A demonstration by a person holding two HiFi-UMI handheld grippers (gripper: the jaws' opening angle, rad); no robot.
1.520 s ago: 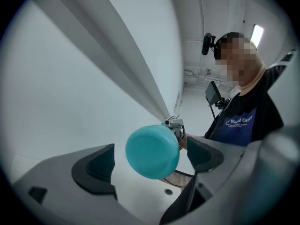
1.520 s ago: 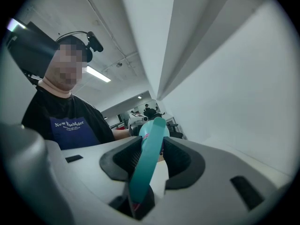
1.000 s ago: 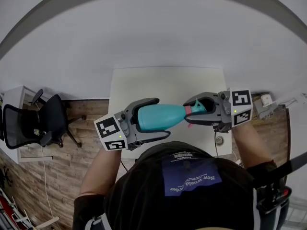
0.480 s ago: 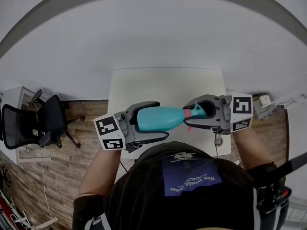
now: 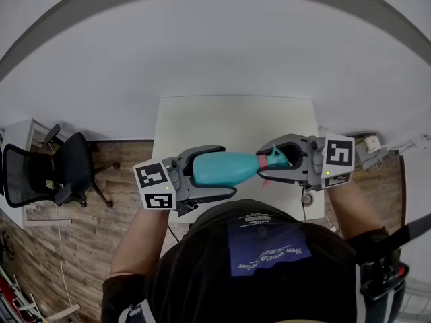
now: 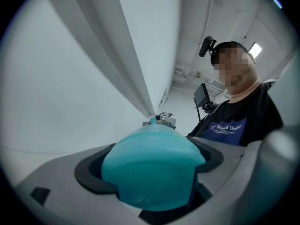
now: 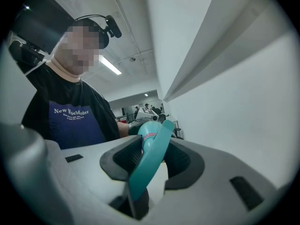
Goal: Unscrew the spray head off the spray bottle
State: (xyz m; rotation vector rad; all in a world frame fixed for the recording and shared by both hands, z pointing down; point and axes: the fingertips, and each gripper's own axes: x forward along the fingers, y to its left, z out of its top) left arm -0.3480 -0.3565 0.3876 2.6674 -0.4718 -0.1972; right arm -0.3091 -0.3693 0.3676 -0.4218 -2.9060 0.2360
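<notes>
A teal spray bottle (image 5: 225, 167) lies level in the air between my two grippers, over the near edge of the white table (image 5: 236, 123). My left gripper (image 5: 205, 173) is shut on the bottle's round body (image 6: 152, 170), whose base fills the left gripper view. The spray head (image 5: 275, 159), teal with a pink collar, sits between the jaws of my right gripper (image 5: 279, 161), which is shut on it. In the right gripper view the teal trigger (image 7: 147, 165) slants down between the dark pads (image 7: 123, 161), and the pink collar shows behind it.
A black office chair (image 5: 57, 173) stands on the wooden floor at the left. A white shelf unit (image 5: 17, 140) is beside it. Small fittings and a cable (image 5: 370, 147) lie past the table's right edge. The person's torso fills the lower middle of the head view.
The right gripper has rolled about its own line, its marker cube showing a different face, and both grippers with the bottle have shifted slightly left. Both grips are unchanged.
</notes>
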